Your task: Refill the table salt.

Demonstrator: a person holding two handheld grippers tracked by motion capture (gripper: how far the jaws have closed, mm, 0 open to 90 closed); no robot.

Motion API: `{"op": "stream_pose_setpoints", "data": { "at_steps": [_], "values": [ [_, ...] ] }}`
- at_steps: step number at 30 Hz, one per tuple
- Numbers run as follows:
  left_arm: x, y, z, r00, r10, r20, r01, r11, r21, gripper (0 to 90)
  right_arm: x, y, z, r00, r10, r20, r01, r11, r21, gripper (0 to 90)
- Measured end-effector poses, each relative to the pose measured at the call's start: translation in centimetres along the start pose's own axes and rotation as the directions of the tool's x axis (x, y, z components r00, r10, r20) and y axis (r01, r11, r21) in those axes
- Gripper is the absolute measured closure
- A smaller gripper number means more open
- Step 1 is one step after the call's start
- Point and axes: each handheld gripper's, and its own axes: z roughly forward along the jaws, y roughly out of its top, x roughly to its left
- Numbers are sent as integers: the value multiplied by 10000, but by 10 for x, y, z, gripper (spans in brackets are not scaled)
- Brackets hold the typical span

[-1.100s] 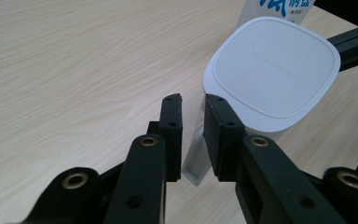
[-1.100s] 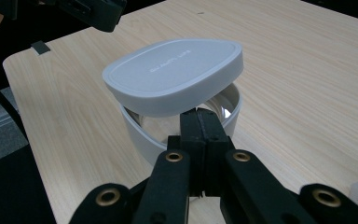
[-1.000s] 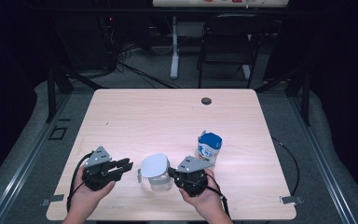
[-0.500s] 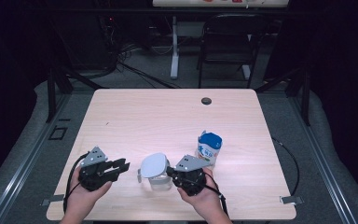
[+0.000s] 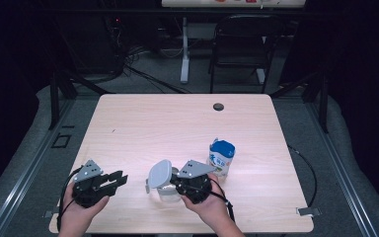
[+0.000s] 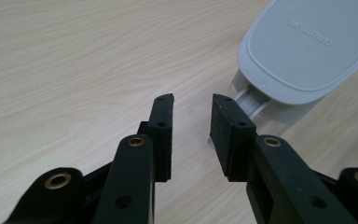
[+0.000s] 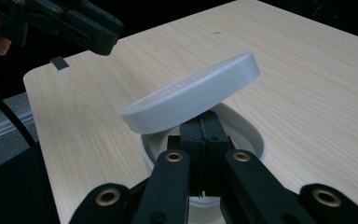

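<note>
A clear container (image 5: 167,193) with a grey hinged lid (image 5: 160,173) sits near the table's front edge, its lid tilted up. My right gripper (image 7: 200,122) is shut, and its joined jaws reach over the container's rim (image 7: 249,135) under the raised lid (image 7: 191,98). Whether they touch the lid I cannot tell. My left gripper (image 5: 120,178) lies left of the container, apart from it. Its jaws have just been opening and nothing is between them. In the left gripper view, that gripper (image 6: 193,105) points at the lid's hinge (image 6: 254,100) below the lid (image 6: 307,46).
A blue and white carton (image 5: 221,157) stands just right of the right gripper. A dark cable hole (image 5: 218,106) sits at the table's far edge. Bare wooden tabletop (image 5: 153,128) stretches beyond the container. The left gripper (image 7: 81,23) shows at the right gripper view's top left.
The left gripper has drawn back to the left, away from the container, and its jaws stand wider. The right gripper and the lid have stayed put.
</note>
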Motion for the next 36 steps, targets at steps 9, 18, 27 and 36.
{"op": "stream_pose_setpoints", "data": {
  "at_steps": [9, 18, 27, 36],
  "values": [
    [4, -6, -3, 9998, -121, -137, 121, 9999, 8, 679, 3, 6, 4, 9997, -90, -230, 88, 9999, -69, 900],
    [3, -10, 3, 9999, -71, -98, 71, 10000, -59, 641, 5, 8, 4, 9996, -64, -277, 60, 9999, -148, 900],
    [3, -14, 9, 9999, -138, -8, 138, 9999, -45, 632, 10, 10, 5, 9992, -139, -370, 133, 9998, -163, 900],
    [2, -15, 11, 9999, -117, 54, 118, 9999, -88, 622, 13, 11, 6, 9986, -243, -465, 235, 9996, -169, 900]
  ]
}}
